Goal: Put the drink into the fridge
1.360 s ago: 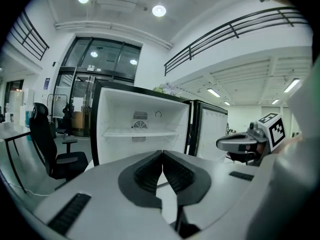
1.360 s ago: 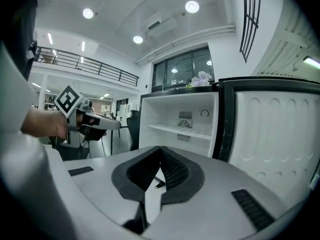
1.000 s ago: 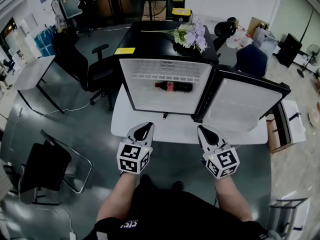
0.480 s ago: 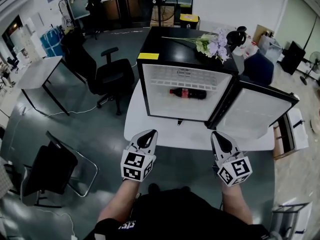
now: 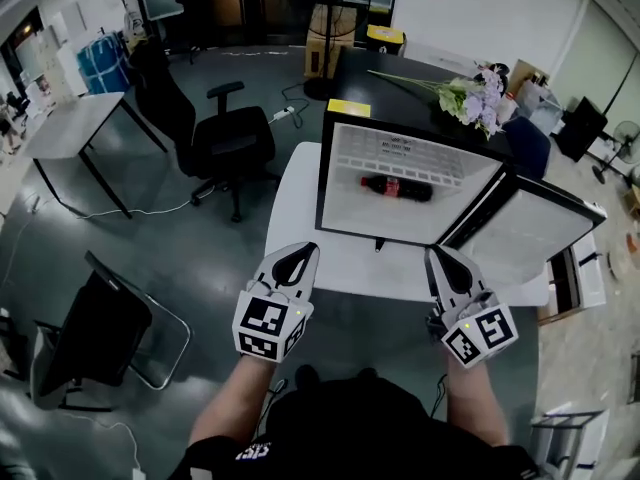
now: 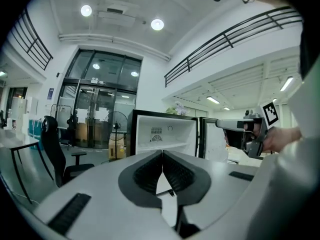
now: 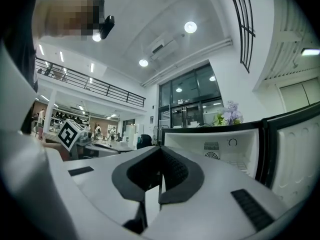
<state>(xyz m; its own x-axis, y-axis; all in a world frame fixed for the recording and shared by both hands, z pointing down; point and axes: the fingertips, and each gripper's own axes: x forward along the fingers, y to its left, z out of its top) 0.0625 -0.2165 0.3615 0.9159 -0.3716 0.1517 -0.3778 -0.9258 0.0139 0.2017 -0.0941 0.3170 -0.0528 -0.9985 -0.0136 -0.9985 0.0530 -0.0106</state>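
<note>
Claws: I am holding the left gripper (image 5: 295,258) and the right gripper (image 5: 443,263) side by side over the near edge of the white table (image 5: 295,203). Both are clenching on nothing, with their pads pressing flat together in each gripper view.
Drink: the bottle (image 5: 397,187) is already lying inside the fridge (image 5: 350,213), on its side on the shelf. Its long axis is running across the opening, with the neck pointing to the left of the head view. It is sitting ahead of the claws and between them, a little nearer the right one's line.
Door: the fridge door (image 5: 525,233) is standing wide open, swinging out to the right, with its hinge edge just ahead of the right gripper.
Coming move: I am judging the placing done and the door still waiting to be closed. The right gripper is sitting nearer the door, which is lying ahead and to its right.
Change: against the frame a second back, the fridge is sitting further right in the head view. The left gripper is now pointing past the fridge's left edge instead of into the opening, and the right one is lining up with the hinge. The bottle is keeping its place on the shelf, and both claws are staying shut.
</note>
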